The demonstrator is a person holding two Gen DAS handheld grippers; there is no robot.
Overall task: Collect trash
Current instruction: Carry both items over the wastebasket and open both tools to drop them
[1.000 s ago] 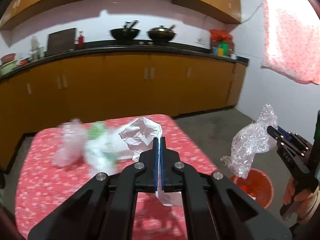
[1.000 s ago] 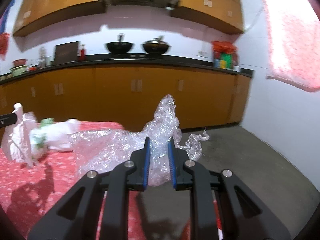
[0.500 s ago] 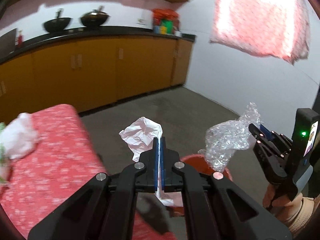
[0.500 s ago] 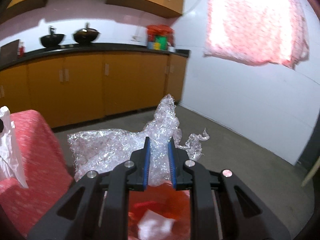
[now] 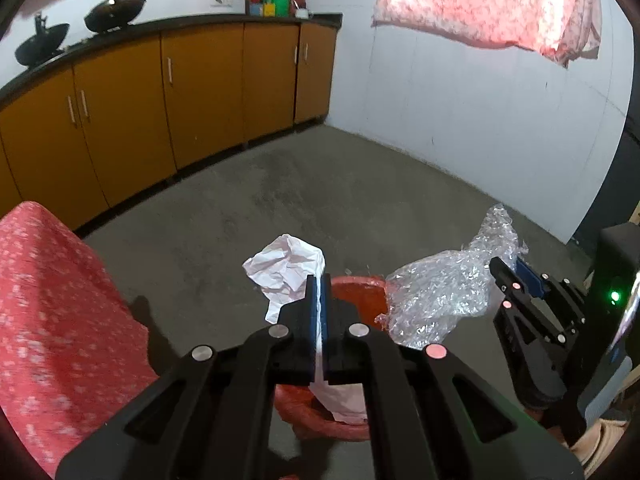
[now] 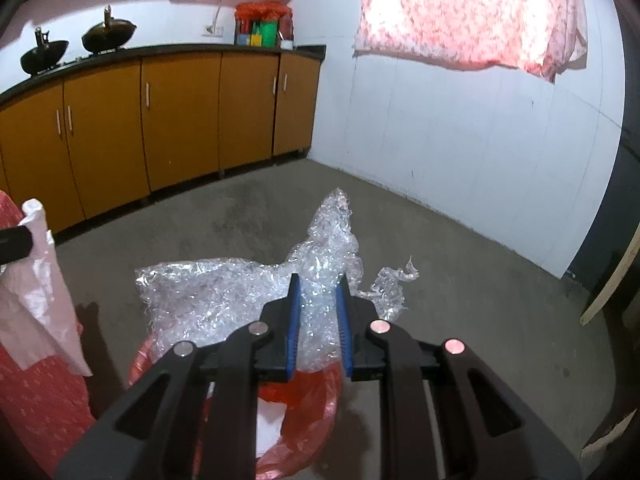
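My left gripper point(image 5: 319, 284) is shut on a crumpled white paper point(image 5: 286, 270) and holds it over the red trash bin point(image 5: 358, 292) on the floor. My right gripper point(image 6: 318, 280) is shut on a wad of clear bubble wrap point(image 6: 224, 296) and holds it above the same red bin point(image 6: 308, 412), which is lined with a red bag and has white trash inside. In the left wrist view the right gripper point(image 5: 510, 270) with its bubble wrap point(image 5: 444, 292) is to the right of the bin. In the right wrist view the white paper point(image 6: 36, 292) hangs at the left edge.
A table with a red flowered cloth point(image 5: 52, 320) stands left of the bin. Orange kitchen cabinets point(image 5: 192, 92) with woks point(image 5: 114, 10) on top line the far wall. A white wall point(image 5: 480, 128) with a pink curtain point(image 5: 480, 0) is on the right. Grey concrete floor point(image 5: 320, 192) lies between.
Both grippers have swung right, away from the table, and come down over the red bin. Each still holds its piece of trash.
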